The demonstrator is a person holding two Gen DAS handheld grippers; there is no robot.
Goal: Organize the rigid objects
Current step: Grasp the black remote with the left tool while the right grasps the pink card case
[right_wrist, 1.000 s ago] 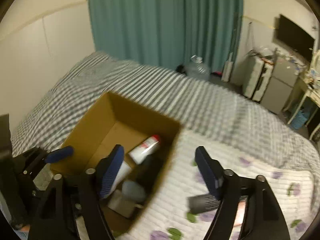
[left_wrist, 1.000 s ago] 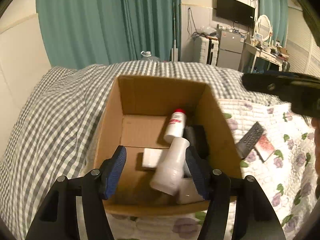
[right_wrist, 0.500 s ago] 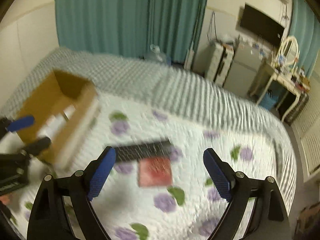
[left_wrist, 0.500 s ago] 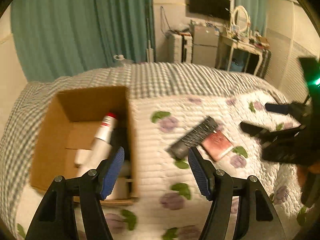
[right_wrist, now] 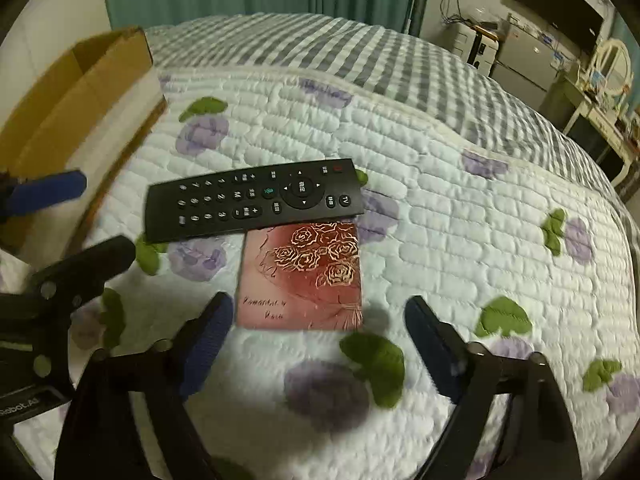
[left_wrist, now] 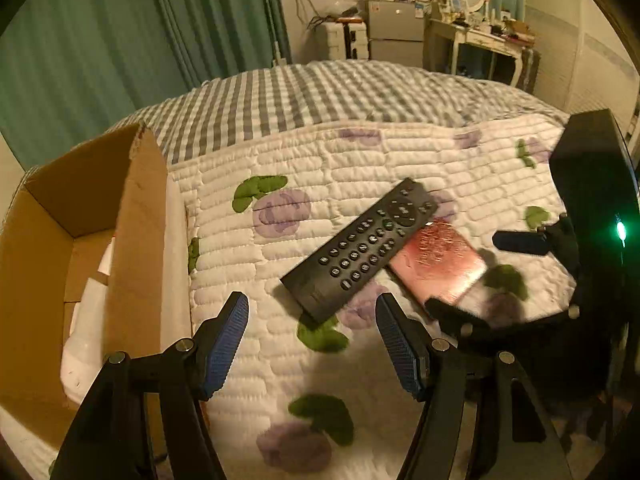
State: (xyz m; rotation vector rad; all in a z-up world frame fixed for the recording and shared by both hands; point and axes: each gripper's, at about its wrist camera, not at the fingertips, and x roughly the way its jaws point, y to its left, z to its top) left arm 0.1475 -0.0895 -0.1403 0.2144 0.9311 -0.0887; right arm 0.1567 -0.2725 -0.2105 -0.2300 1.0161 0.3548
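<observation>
A black remote control (left_wrist: 360,246) (right_wrist: 254,202) lies on the flowered quilt, beside a red rose-printed card box (left_wrist: 438,262) (right_wrist: 302,274). My left gripper (left_wrist: 312,338) is open and empty, just short of the remote's near end. My right gripper (right_wrist: 314,344) is open and empty, just short of the red box's near edge; it also shows at the right of the left wrist view (left_wrist: 520,240). An open cardboard box (left_wrist: 80,248) (right_wrist: 76,88) stands to the left with a white bottle (left_wrist: 86,344) inside.
The flowered quilt (right_wrist: 460,220) lies over a grey checked bedspread (left_wrist: 320,96). Teal curtains (left_wrist: 120,40) hang behind the bed. A dresser with a mirror and cabinets (left_wrist: 460,36) stands at the far right.
Both grippers swung from over the cardboard box to the right, onto the remote and the red box. The white bottle stays in the box. Both remain open.
</observation>
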